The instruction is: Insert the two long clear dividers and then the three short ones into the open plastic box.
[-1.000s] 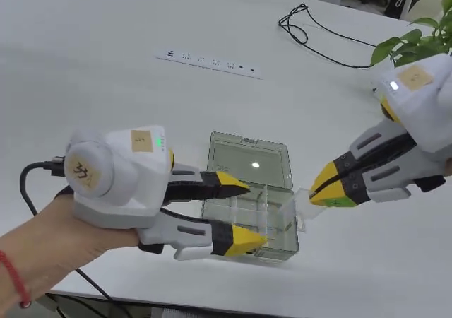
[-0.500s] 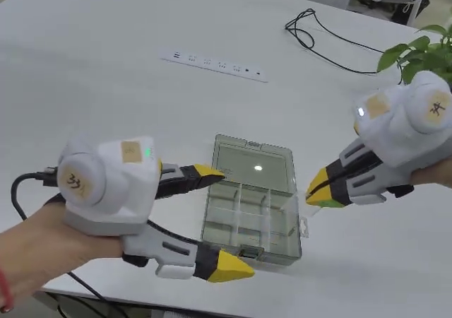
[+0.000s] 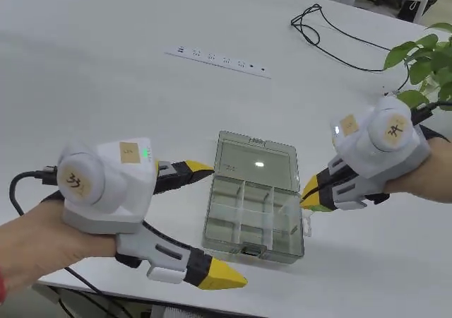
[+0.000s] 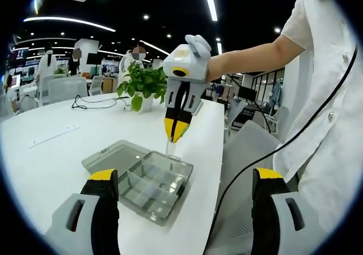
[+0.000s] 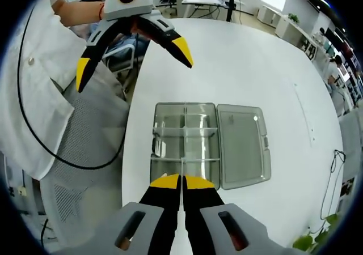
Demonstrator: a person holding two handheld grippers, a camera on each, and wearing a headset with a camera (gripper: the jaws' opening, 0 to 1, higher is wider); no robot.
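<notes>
The open clear plastic box (image 3: 212,215) lies near the table's front edge, its lid (image 3: 258,164) flat behind it. Clear dividers stand inside and split it into several compartments (image 5: 184,131). My right gripper (image 3: 308,201) is shut on a thin clear divider (image 4: 168,148), which hangs from its tips over the box's right end. In the right gripper view its jaws (image 5: 182,178) meet just above the box (image 5: 170,147). My left gripper (image 3: 212,222) is open wide, to the left of the box and touching nothing, with the box (image 4: 150,181) ahead between its fingers.
A white power strip (image 3: 219,60) lies further back on the white table (image 3: 106,85). A black cable (image 3: 332,39) loops at the back right beside a green plant (image 3: 424,56). The table's front edge runs close under the box. Office chairs (image 5: 91,153) stand beside the table.
My left gripper has drawn back to the left, off the box, and opened wider. The right gripper has tipped more upright and come closer over the box's right end with the divider.
</notes>
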